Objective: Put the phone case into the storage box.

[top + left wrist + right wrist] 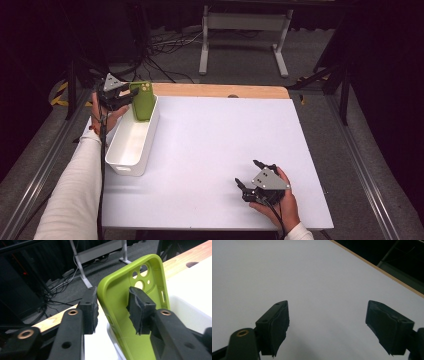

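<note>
So nearest to the person, the right gripper [251, 176] sits low over the front right part of the white table [210, 150], held in the right hand [277, 202]. Its jaws are spread wide with nothing between them, and the right gripper view just has bare white tabletop under the two black pads [275, 326]

Further back on the left there's a white bin [131, 142], long and narrow, running away from the person along the table's left edge. A green phone case [143, 101] stands upright at the far end of that bin, leaning against the end wall with its camera cutouts up top

The left gripper [126, 96] is right at the case. In the left gripper view the case's side wall [106, 305] runs between the jaws, one pad outside it and the other inside the shell. There's a gap showing on both sides, so the pads look loose on it, not pinching

Past the table there's a wooden strip [220, 90], then dark floor with cables and a white stand [245, 35]
</note>
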A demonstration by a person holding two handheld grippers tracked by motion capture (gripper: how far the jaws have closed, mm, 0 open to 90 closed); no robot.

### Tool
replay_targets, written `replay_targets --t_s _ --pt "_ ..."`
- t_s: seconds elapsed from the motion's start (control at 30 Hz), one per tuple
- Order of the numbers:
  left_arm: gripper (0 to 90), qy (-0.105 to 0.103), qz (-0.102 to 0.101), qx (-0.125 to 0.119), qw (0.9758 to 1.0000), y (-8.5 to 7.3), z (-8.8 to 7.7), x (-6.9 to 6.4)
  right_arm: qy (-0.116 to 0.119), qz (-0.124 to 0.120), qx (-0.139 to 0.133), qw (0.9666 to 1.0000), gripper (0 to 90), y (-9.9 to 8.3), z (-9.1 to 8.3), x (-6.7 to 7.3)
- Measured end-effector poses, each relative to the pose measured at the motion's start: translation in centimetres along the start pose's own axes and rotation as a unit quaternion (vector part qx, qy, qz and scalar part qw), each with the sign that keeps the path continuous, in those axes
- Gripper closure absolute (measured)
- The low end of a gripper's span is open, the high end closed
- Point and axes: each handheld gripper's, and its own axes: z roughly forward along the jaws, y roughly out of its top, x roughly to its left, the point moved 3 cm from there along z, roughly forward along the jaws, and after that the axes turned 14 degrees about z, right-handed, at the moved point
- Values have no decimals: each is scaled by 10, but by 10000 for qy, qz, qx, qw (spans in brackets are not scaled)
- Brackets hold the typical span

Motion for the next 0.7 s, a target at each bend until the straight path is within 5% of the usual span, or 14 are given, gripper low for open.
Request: replay_targets --t_s 0.4,0.7 --pt "549 -20 -119 22 9999 -3 -1 1 27 -45 26 10000 201 0 0 1" --pt "503 10 -169 -221 9996 5 -15 0 9 -52 -51 10000 200 3 -3 0"
